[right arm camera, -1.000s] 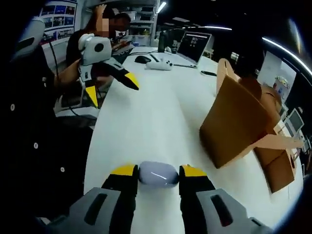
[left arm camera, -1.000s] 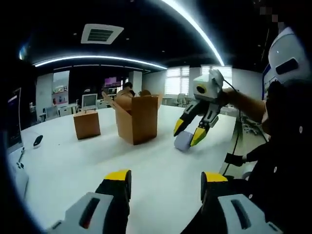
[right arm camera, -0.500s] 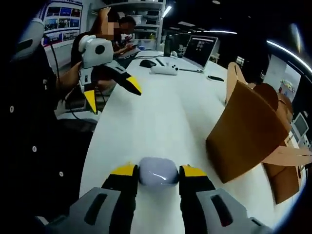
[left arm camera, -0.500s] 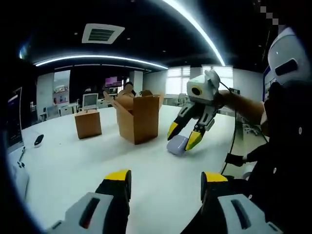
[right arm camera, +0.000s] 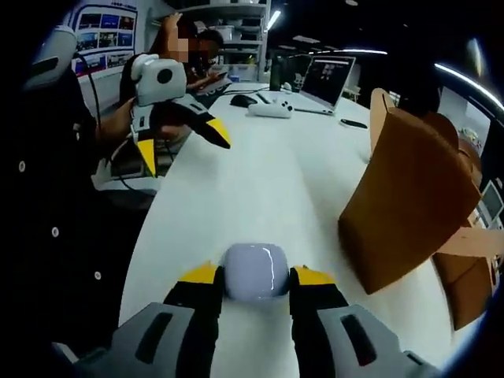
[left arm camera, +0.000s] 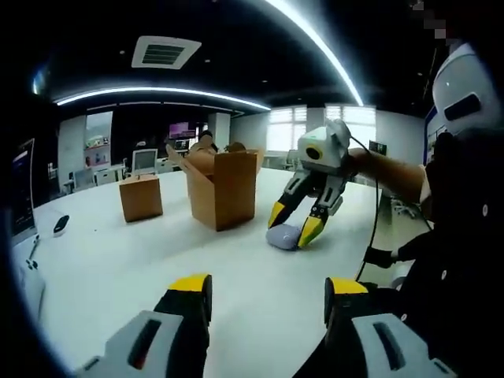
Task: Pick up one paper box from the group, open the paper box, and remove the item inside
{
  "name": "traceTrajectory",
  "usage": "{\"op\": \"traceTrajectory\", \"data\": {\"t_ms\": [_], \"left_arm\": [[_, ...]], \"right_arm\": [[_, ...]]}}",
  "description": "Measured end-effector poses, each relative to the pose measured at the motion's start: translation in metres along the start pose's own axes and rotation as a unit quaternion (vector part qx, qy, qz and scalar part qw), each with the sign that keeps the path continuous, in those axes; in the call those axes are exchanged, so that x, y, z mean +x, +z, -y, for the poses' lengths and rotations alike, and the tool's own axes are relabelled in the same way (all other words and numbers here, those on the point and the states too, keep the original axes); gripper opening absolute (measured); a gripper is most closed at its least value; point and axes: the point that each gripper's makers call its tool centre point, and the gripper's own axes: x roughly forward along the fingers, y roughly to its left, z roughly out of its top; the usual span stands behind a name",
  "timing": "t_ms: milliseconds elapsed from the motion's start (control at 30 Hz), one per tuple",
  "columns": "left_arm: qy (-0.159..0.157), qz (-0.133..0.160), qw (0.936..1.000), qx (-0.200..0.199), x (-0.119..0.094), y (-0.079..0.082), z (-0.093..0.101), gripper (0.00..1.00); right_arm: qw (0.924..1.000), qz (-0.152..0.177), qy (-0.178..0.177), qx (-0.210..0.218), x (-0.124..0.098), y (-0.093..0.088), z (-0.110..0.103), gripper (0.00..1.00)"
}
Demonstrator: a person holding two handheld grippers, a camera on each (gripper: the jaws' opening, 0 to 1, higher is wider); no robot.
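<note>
An open brown paper box (left arm camera: 221, 189) with its flaps up stands on the white table (left arm camera: 110, 260); the right gripper view shows the open box (right arm camera: 409, 209) close on the right. A smaller closed brown box (left arm camera: 140, 198) sits left of it. My right gripper (right arm camera: 253, 277) is shut on a pale lilac rounded case (right arm camera: 253, 270), held low at the table surface; in the left gripper view the right gripper (left arm camera: 292, 224) pinches the case (left arm camera: 282, 236). My left gripper (left arm camera: 268, 290) is open with nothing between its jaws, and appears as the left gripper (right arm camera: 183, 140) in the right gripper view.
A laptop (right arm camera: 324, 79), a white controller (right arm camera: 269, 110) and a dark mouse (right arm camera: 242, 100) lie at the table's far end. A person sits behind them. Another mouse (left arm camera: 61, 226) rests at the left edge. My dark sleeve (left arm camera: 465, 236) fills the right side.
The right gripper has carried the lilac case down and leftward toward the open box, to the table surface. The left gripper has stayed open and still.
</note>
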Motion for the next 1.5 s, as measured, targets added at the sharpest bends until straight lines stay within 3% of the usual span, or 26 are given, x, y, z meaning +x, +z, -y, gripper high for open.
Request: {"op": "traceTrajectory", "data": {"t_ms": [167,433,600,700,833,967,1167,1267,1500], "left_arm": [[0.0,-0.001,1.0,0.0,0.001,0.0,0.0,0.58],[0.005,-0.001,1.0,0.0,0.0,0.002,-0.003,0.58],[0.013,-0.004,0.9999,0.001,-0.001,0.003,-0.008,0.58],[0.018,-0.007,0.9998,-0.003,-0.002,0.004,-0.012,0.58],[0.023,-0.012,0.9996,-0.009,-0.008,0.009,-0.015,0.58],[0.039,-0.019,0.999,-0.011,-0.013,0.012,-0.02,0.59],[0.075,-0.039,0.9963,-0.016,-0.019,0.01,-0.029,0.6],[0.082,-0.039,0.9957,-0.019,-0.024,0.013,-0.03,0.6],[0.111,-0.041,0.9926,-0.028,-0.041,0.027,-0.041,0.6]], "right_arm": [[0.9998,0.011,-0.009,0.013,-0.003,-0.002,-0.003,0.44],[0.9953,0.056,-0.063,0.048,-0.031,-0.004,-0.003,0.45],[0.9843,0.087,-0.13,0.082,-0.061,-0.014,0.002,0.47],[0.9708,0.108,-0.189,0.101,-0.087,-0.027,0.009,0.5],[0.9555,0.108,-0.245,0.123,-0.117,-0.047,0.007,0.51],[0.9446,0.109,-0.269,0.153,-0.138,-0.061,-0.002,0.53],[0.9262,0.122,-0.309,0.177,-0.167,-0.068,-0.005,0.55],[0.9223,0.127,-0.316,0.182,-0.175,-0.067,-0.006,0.55],[0.9248,0.111,-0.319,0.175,-0.191,-0.062,-0.009,0.56]]}}
